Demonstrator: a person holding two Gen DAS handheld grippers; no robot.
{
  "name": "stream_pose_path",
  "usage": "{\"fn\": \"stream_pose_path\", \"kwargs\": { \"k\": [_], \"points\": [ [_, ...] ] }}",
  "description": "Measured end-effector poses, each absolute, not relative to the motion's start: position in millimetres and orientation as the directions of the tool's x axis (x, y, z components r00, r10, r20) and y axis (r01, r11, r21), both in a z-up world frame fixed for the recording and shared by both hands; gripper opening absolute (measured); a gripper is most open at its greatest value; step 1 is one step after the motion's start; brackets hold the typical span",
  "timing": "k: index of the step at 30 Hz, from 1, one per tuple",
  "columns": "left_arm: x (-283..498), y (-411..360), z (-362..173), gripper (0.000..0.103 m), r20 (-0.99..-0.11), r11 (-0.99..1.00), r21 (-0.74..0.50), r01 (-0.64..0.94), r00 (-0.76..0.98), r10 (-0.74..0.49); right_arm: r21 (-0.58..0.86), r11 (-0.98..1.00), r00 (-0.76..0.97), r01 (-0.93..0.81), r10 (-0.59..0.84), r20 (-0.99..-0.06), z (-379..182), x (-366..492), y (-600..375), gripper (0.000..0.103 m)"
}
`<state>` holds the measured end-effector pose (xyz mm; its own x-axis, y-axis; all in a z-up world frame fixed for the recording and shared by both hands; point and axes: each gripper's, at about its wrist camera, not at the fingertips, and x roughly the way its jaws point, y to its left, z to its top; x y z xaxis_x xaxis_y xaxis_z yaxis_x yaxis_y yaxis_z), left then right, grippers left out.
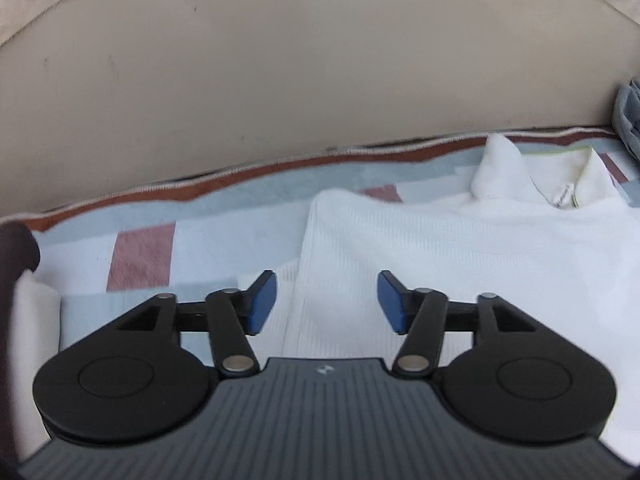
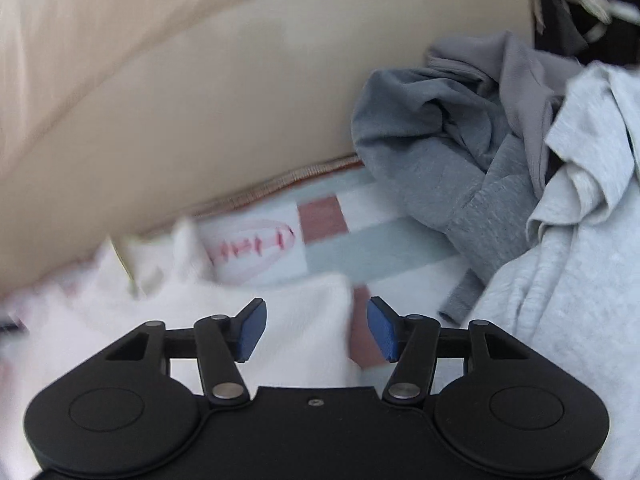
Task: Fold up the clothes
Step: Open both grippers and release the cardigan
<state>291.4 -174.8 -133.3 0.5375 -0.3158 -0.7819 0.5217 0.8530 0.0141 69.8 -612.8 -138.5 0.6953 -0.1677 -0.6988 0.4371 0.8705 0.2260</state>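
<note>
Nearest in the left wrist view, the left gripper (image 1: 326, 302) hangs with its blue-padded fingers (image 1: 262, 302) spread wide and nothing between them. Directly beneath the gap lies the white polo shirt (image 1: 440, 256), a waffle-textured garment spread flat; its side edge, folded inward, runs under the left pad. The shirt rests on a blanket (image 1: 140, 248) patterned in pale blue, white and dusty red blocks, with a rust-coloured border and a light stitched hem along its far edge. Further off, the shirt's collar (image 1: 568, 184), trimmed with a thin green line, lies near that border, and a bunched white sleeve (image 1: 500, 168) stands up just beside it. Behind the blanket rises a beige padded wall (image 1: 300, 80), marked with a few small dark specks, probably the back of a sofa or a headboard.

In the right wrist view, which is motion-blurred, the right gripper (image 2: 317, 328) is likewise splayed open and empty. Its left pad hovers over the white shirt's corner (image 2: 312, 312), its right pad over a red block of the blanket (image 2: 364, 340); whether either touches cloth cannot be told. Beyond, a football drawing (image 2: 252, 252) shows on a white block of the blanket. To the right, a light grey garment (image 2: 568, 280) lies crumpled close by, and a darker grey garment (image 2: 440, 140) is heaped behind it against the beige wall. A dark, patterned item (image 2: 592, 0) sits blurred in the far right corner.
</note>
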Motion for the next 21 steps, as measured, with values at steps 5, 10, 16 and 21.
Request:
{"fn": "stream_pose_path", "kwargs": {
  "k": [5, 10, 16, 21],
  "points": [
    [293.0, -182.5, -152.8, 0.064, -0.826, 0.840, 0.031, 0.542, 0.487, -0.283, 0.305, 0.863, 0.694, 0.401, -0.069, -0.717, -163.9, 79.3, -617.3, 0.053],
    [287.9, -174.8, -160.4, 0.063, -0.835, 0.851, 0.011, 0.524, 0.473, -0.281, 0.150, 0.951, 0.817, 0.270, -0.144, -0.558, -137.2, 74.4, -594.1, 0.004],
    [270.4, -172.2, -161.5, 0.063, -0.810, 0.865, 0.124, 0.487, 0.553, -0.194, -0.016, 0.949, 0.774, 0.315, -0.267, -0.574, -122.9, 79.5, -579.2, 0.003],
    [236.0, -164.1, -132.5, 0.060, -0.764, 0.868, 0.109, 0.485, 0.600, -0.239, 0.077, 0.961, 0.790, 0.264, -0.170, -0.589, -106.0, 50.6, -519.4, 0.032]
  ]
}}
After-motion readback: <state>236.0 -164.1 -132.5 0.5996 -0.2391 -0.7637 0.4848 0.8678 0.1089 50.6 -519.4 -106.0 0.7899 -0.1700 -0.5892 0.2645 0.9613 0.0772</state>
